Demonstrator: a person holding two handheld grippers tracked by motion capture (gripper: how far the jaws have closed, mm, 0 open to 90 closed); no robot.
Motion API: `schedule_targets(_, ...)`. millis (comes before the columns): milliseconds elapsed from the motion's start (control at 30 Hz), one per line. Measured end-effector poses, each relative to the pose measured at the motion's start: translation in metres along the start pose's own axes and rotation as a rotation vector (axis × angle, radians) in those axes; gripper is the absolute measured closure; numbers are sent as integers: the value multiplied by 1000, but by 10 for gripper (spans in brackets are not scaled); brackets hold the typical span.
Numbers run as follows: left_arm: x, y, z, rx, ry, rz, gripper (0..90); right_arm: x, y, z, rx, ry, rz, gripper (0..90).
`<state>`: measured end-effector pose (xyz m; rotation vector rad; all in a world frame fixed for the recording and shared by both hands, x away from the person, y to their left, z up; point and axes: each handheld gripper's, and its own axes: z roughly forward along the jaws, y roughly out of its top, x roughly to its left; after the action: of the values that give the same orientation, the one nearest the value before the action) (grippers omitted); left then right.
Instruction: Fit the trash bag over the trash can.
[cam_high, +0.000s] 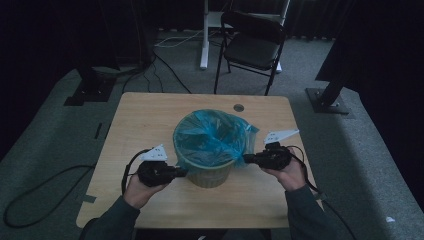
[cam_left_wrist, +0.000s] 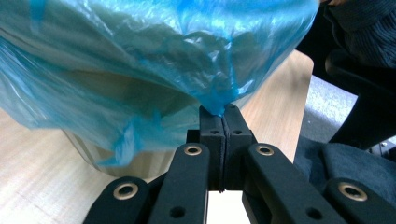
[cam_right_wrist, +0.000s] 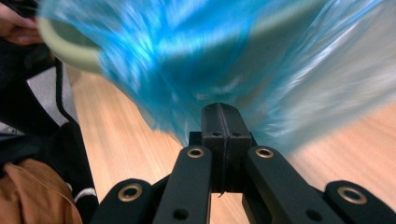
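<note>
Light wood tabletop (cam_high: 145, 120), rounded corners, small round hole (cam_high: 238, 107) near far edge. One item on it: pale bin (cam_high: 210, 175) w/ blue bag liner (cam_high: 212, 135), approx centre, slightly toward near side. Tabletop stands on grey carpet floor (cam_high: 50, 150).

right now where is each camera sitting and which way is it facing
High view: above the person's table edge, looking forward and down at the bin; forearms and both claws show.
Left gripper view: on the left claw, facing the blue bag it pinches.
Right gripper view: on the right claw, shut against the blurred bag.
All three share the bag, bin and wooden table.
</note>
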<state>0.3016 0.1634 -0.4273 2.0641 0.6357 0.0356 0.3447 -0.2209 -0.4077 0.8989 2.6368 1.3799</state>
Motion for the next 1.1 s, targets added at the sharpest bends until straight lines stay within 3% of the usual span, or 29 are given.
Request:
schedule_targets(133, -1, -7, 8, 35, 3, 1, 891, 0, -7, 11, 49, 5, 16, 900)
schedule_targets(300, -3, -8, 9, 35, 4, 8, 890, -5, -13, 17, 84, -25, 55, 900)
schedule_targets(367, -3, -8, 9, 33, 5, 10, 890, -6, -12, 10, 23, -38, 62, 896)
schedule_targets(400, -3, -8, 8, 31, 7, 7, 890, -5, -11, 4, -17, -33, 57, 819)
schedule_targets(533, -2, -8, 8, 29, 13, 6, 887, 8, -5, -16, -120, 5, -28, 640)
schedule_targets(633, -2, -8, 9, 29, 13, 8, 884, 19, -2, -21, -147, 52, -75, 576)
schedule_targets(700, -2, -8, 9, 25, 14, 5, 883, 24, -1, -19, -140, 56, -94, 547)
schedule_targets(767, -2, -7, 8, 22, 16, 5, 881, 27, 1, -14, -110, 23, -110, 570)
schedule_targets(900, -3, -7, 7, 8, 18, 5, 879, 26, 1, -8, -90, -18, -109, 895)
schedule_targets(1000, -3, -7, 7, 4, 18, 8, 878, 24, -1, -5, -70, 1, -92, 900)
schedule_targets(1100, -4, -8, 7, 6, 17, 10, 878, 24, -5, 4, -15, 32, -89, 900)
